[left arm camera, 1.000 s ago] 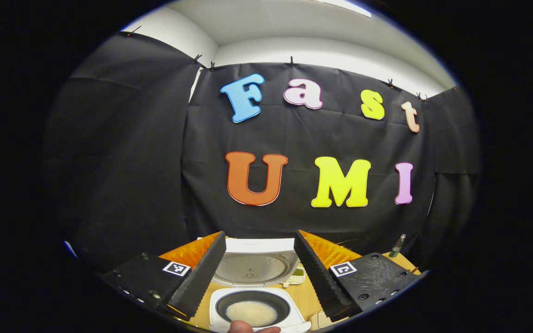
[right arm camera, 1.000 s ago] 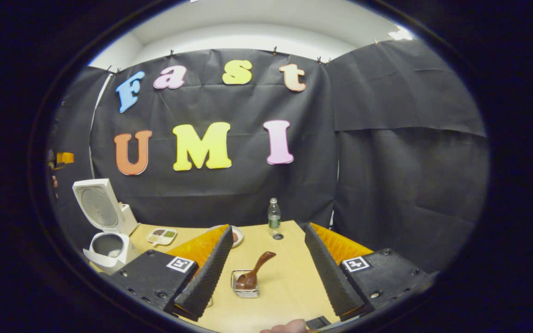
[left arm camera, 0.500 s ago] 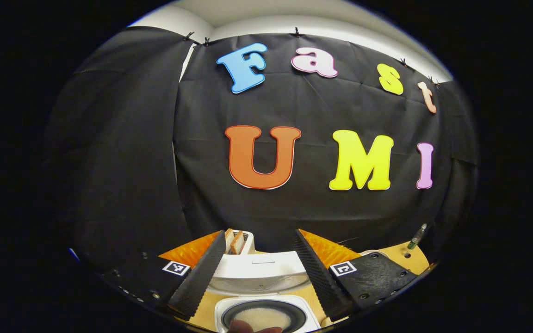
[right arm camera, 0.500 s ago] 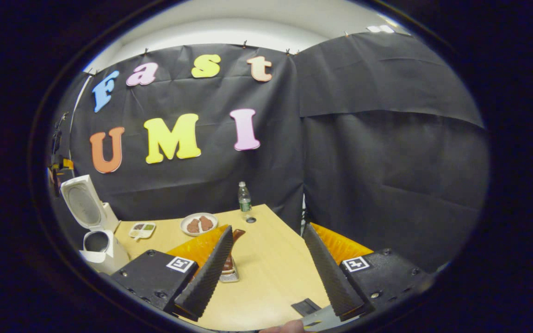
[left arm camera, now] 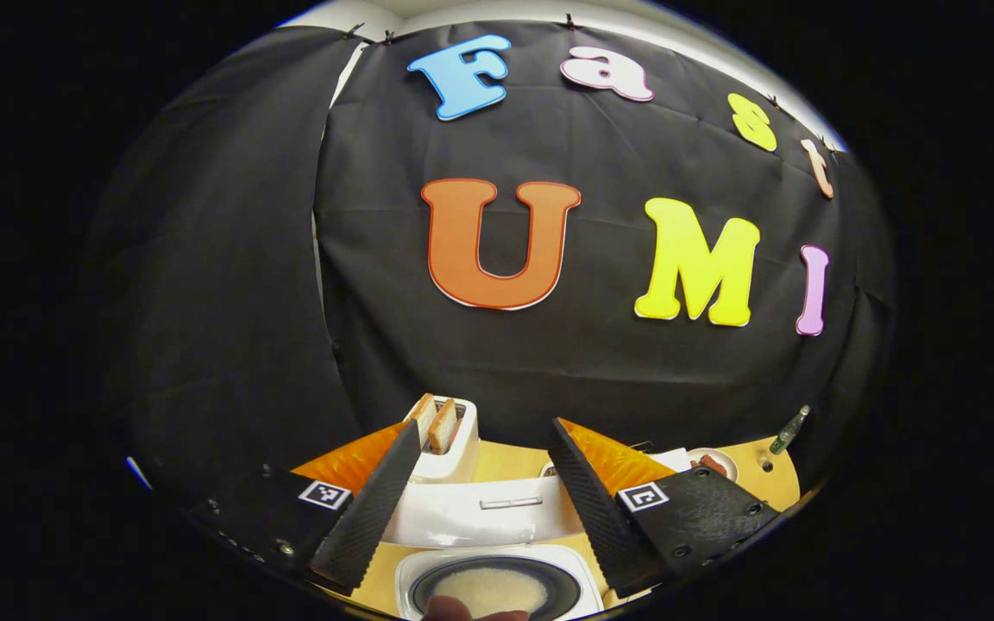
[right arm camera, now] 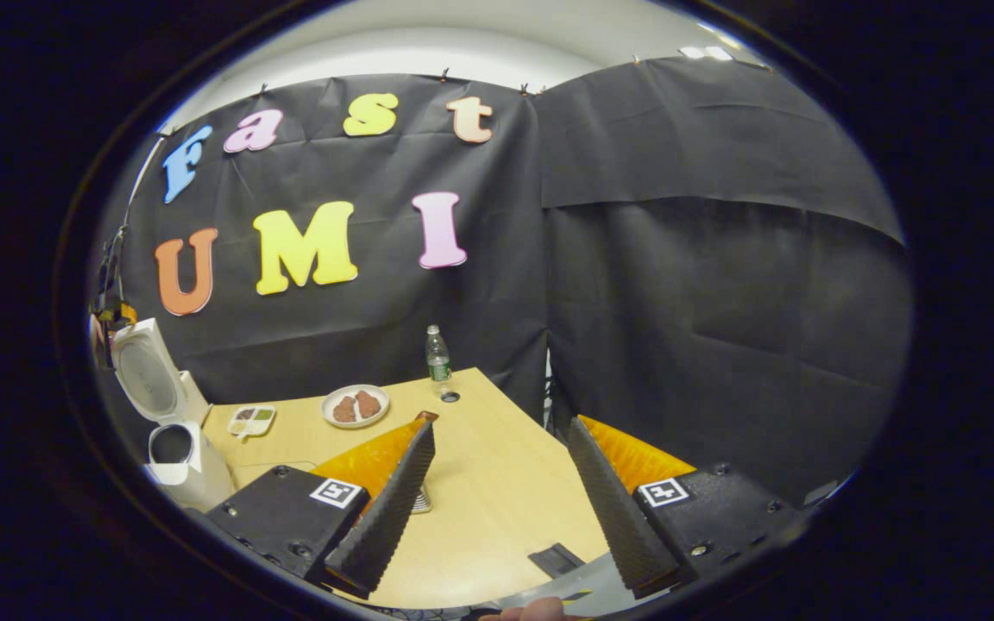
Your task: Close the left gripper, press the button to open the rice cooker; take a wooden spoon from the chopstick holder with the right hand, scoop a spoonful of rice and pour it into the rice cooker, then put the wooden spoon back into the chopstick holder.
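Note:
In the left gripper view the white rice cooker (left arm camera: 428, 573) stands open just below me, rice (left arm camera: 488, 589) lying in its dark pot and the lid (left arm camera: 484, 513) raised behind. My left gripper (left arm camera: 481, 431) is open above it, holding nothing. In the right gripper view the cooker (right arm camera: 178, 453) sits far left with its lid (right arm camera: 147, 379) up. My right gripper (right arm camera: 501, 424) is open over the wooden table (right arm camera: 497, 483). The chopstick holder (right arm camera: 422, 498) is mostly hidden behind my left finger. The brown tip of the wooden spoon (right arm camera: 425, 417) peeks above that finger.
A toaster (left arm camera: 445, 440) with two bread slices stands behind the cooker. Farther back on the table are a plate of brown food (right arm camera: 355, 405), a small divided dish (right arm camera: 251, 420) and a water bottle (right arm camera: 437, 355). A flat black piece (right arm camera: 556, 559) lies near the front edge.
The left gripper view has tipped down and forward, bringing the toaster into sight. The right gripper has swung right, so the holder and spoon slid from between its fingers to behind the left one.

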`<control>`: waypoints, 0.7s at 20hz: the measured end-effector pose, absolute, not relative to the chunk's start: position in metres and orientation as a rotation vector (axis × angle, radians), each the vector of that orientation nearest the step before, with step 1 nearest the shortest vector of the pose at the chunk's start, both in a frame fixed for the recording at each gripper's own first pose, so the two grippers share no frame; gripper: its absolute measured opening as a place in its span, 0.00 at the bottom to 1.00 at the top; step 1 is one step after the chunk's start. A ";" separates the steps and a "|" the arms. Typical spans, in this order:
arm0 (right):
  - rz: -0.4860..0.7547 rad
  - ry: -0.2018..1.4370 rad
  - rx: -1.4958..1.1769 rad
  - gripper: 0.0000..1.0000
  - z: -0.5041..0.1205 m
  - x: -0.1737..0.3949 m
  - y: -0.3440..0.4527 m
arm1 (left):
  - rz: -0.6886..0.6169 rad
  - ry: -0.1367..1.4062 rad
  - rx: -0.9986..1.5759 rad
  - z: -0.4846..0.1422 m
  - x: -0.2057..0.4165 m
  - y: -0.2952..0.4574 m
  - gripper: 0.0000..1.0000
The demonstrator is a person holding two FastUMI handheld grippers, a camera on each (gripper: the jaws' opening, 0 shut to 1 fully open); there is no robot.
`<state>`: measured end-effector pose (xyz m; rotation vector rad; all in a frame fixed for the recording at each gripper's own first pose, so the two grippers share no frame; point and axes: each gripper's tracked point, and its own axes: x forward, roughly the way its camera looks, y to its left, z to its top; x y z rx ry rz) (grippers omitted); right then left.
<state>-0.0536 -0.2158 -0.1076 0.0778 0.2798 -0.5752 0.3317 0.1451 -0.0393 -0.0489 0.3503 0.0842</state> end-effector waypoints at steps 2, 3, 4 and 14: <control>-0.539 0.282 0.073 1.00 -0.107 -0.044 -0.209 | 0.086 0.368 -0.059 -0.039 0.323 0.140 0.97; -0.517 0.288 0.074 0.99 -0.109 -0.038 -0.205 | 0.088 0.373 -0.056 -0.041 0.315 0.139 0.97; -0.489 0.299 0.079 0.99 -0.113 -0.033 -0.199 | 0.082 0.376 -0.049 -0.044 0.308 0.135 0.98; -0.202 0.353 0.046 1.00 -0.127 0.017 -0.129 | 0.063 0.543 -0.154 -0.119 0.180 0.100 0.96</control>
